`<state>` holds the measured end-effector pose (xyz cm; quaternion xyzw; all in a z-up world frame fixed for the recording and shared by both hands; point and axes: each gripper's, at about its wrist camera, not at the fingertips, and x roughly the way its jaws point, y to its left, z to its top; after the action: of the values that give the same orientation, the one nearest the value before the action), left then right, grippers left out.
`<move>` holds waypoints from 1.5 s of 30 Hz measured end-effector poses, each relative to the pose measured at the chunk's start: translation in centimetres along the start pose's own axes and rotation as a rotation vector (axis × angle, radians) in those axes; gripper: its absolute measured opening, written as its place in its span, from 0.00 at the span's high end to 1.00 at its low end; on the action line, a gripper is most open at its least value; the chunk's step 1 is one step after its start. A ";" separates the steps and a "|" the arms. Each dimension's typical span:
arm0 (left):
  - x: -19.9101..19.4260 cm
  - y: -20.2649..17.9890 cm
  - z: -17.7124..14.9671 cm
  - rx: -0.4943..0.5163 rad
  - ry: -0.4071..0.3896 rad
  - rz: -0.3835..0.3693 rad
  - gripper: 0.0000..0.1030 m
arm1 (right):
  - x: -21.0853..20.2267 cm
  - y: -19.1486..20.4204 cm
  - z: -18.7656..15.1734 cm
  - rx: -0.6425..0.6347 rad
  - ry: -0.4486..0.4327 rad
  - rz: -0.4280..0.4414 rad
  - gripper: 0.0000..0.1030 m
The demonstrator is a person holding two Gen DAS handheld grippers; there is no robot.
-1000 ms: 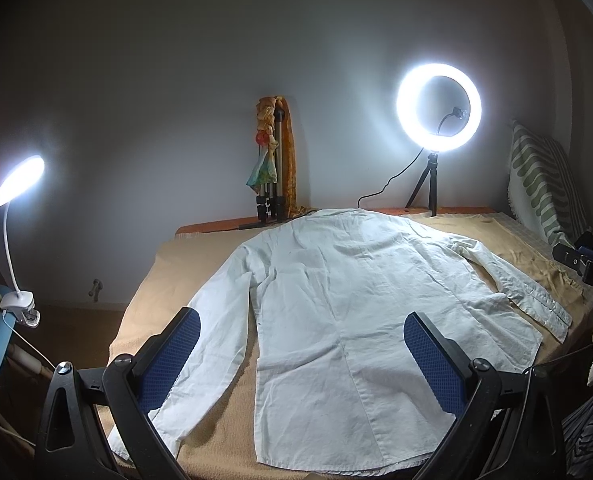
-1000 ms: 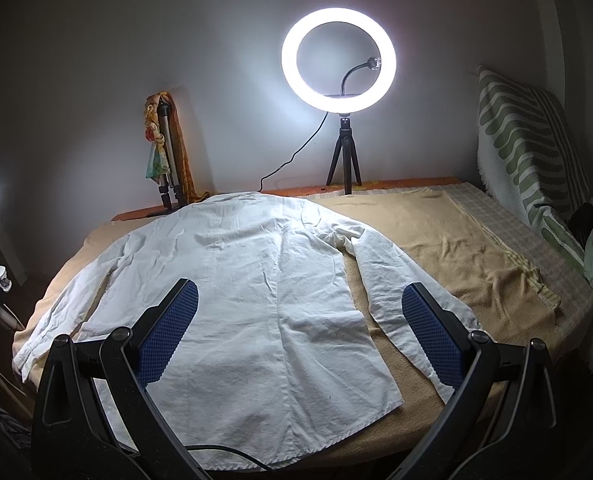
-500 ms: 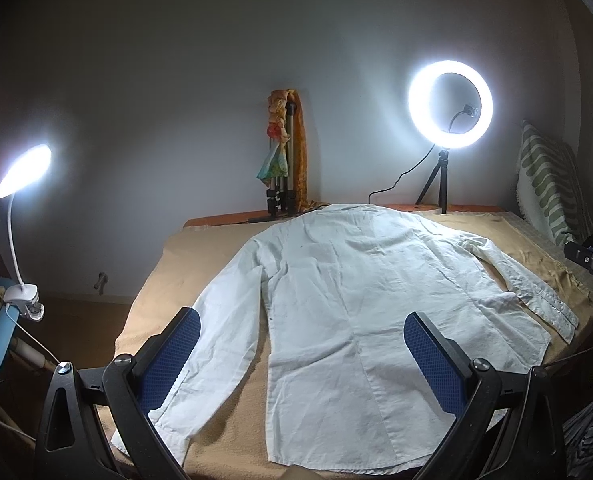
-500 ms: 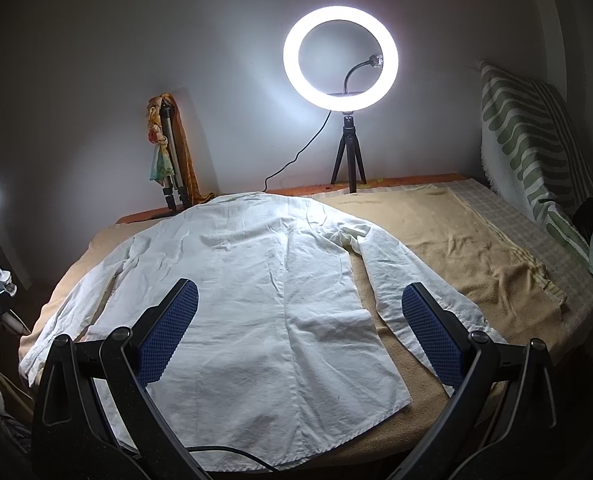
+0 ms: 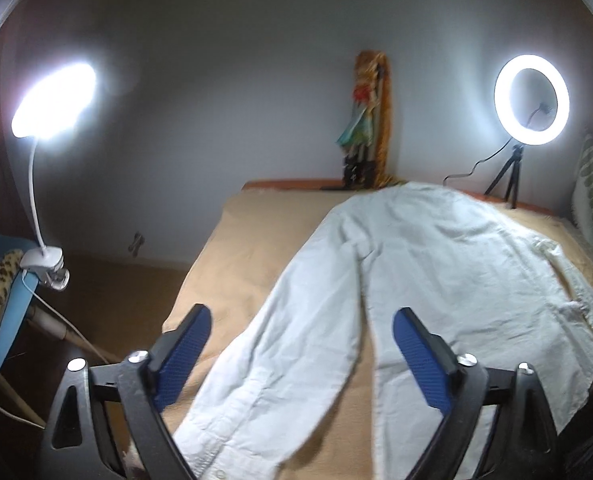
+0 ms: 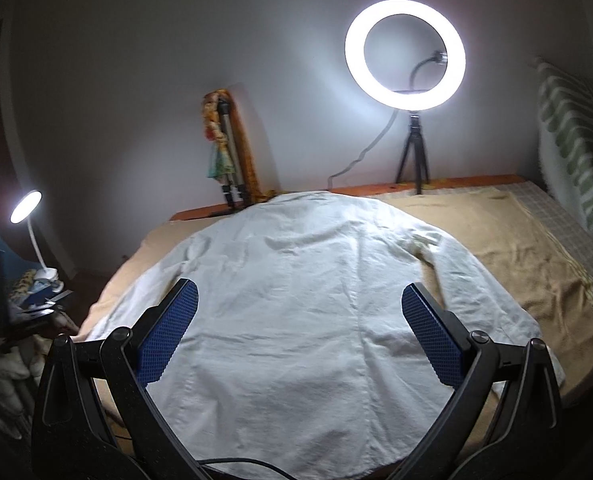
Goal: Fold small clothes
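Note:
A white long-sleeved shirt (image 5: 436, 272) lies flat, back side up, on a tan blanket (image 5: 248, 240) over a bed. Its left sleeve (image 5: 280, 364) runs down toward the near left corner. My left gripper (image 5: 300, 352) is open and empty, hovering over that sleeve. In the right wrist view the shirt (image 6: 296, 300) fills the middle, its right sleeve (image 6: 484, 296) lying along the body. My right gripper (image 6: 300, 332) is open and empty above the shirt's lower back.
A ring light on a tripod (image 6: 406, 56) and a folded tripod with a coloured cloth (image 6: 224, 152) stand at the wall. A clip lamp (image 5: 52, 100) shines at the left beside a blue chair (image 5: 8, 304). A striped pillow (image 6: 572, 136) leans at the right.
Both grippers have moved forward and lower toward the shirt. The left one has swung left over the left sleeve; the right one is now centred over the shirt's body. Both stay open.

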<state>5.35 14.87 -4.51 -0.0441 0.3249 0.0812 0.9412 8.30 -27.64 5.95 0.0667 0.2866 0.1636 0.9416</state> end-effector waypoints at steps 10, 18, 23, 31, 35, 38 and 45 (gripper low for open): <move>8.2 8.6 -1.4 -0.186 0.258 -0.105 0.39 | 4.9 5.8 1.2 -0.067 0.035 0.141 0.00; 12.9 9.2 -3.1 -0.222 0.413 -0.194 0.44 | 6.9 6.5 -0.1 -0.090 0.093 0.189 0.00; 14.2 8.6 -3.2 -0.200 0.425 -0.178 0.51 | 6.8 6.6 -1.0 -0.112 0.107 0.195 0.00; 14.0 8.0 -2.5 -0.263 0.394 -0.266 1.00 | 6.3 6.9 -1.4 -0.147 0.104 0.187 0.00; 12.1 6.9 -1.1 -0.285 0.328 -0.338 1.00 | 6.0 6.9 -1.5 -0.152 0.100 0.186 0.00; 10.6 4.3 0.2 -0.221 0.284 -0.380 1.00 | 6.1 7.1 -1.6 -0.161 0.104 0.183 0.00; 9.0 -4.0 1.7 -0.088 0.291 -0.543 1.00 | 6.2 7.4 -1.8 -0.172 0.111 0.174 0.00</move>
<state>14.03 12.27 -8.62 -0.1810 0.4289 -0.1665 0.8692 10.15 -18.50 2.83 0.0011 0.3161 0.2722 0.9088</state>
